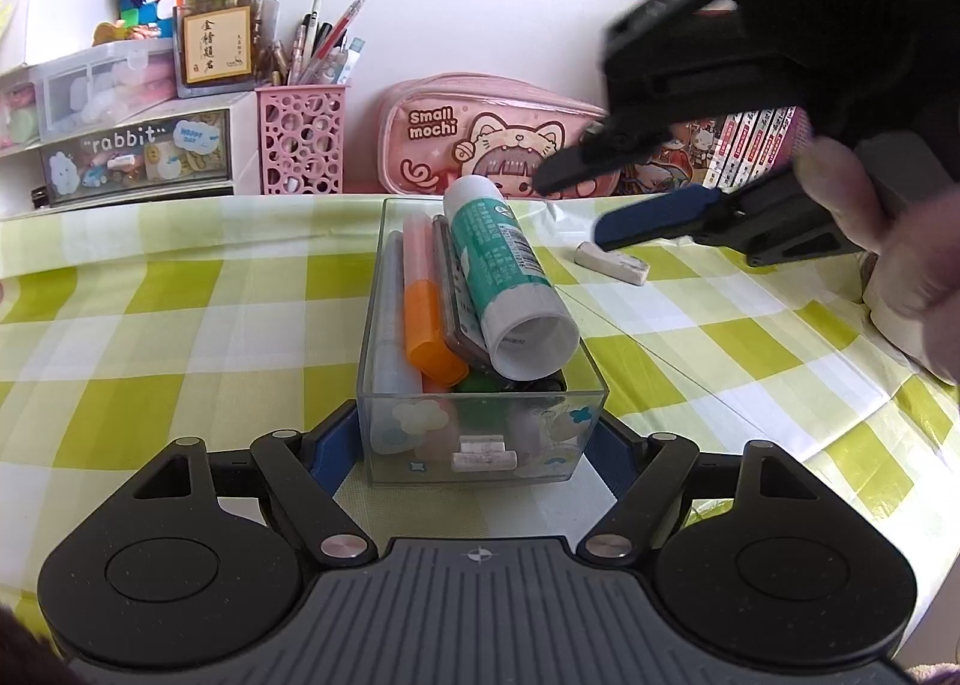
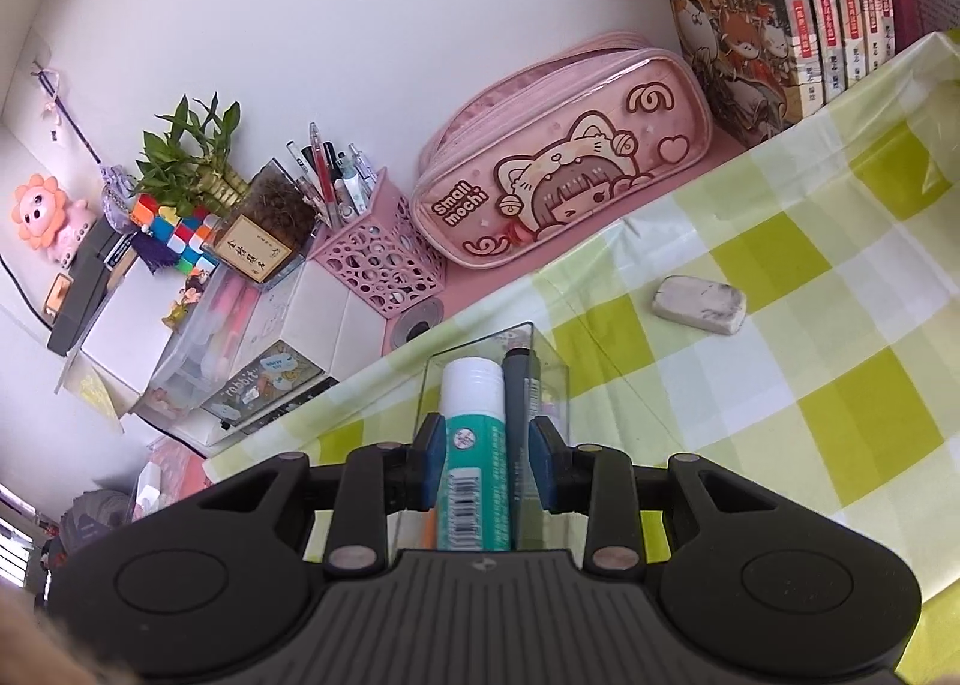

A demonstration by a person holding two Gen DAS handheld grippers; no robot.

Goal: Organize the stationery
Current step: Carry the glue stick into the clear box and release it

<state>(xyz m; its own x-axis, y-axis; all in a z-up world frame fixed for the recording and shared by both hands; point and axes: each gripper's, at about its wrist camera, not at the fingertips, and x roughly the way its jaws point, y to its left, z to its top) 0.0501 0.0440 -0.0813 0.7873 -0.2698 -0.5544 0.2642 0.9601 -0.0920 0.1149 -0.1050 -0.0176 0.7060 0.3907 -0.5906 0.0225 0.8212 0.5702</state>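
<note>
Here, one clear box [image 1: 480, 433] — one glue stick [image 1: 510, 277], one loose eraser [image 1: 612, 263].

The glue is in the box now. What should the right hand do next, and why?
Probably move the right gripper down onto the eraser: its fingers are open and empty, the glue stick already lies in the clear box, and the eraser is alone outside on the cloth.

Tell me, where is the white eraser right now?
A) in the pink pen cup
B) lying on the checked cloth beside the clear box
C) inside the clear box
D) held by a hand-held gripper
B: the white eraser lies alone on the checked cloth, to the side of the clear box.
</note>
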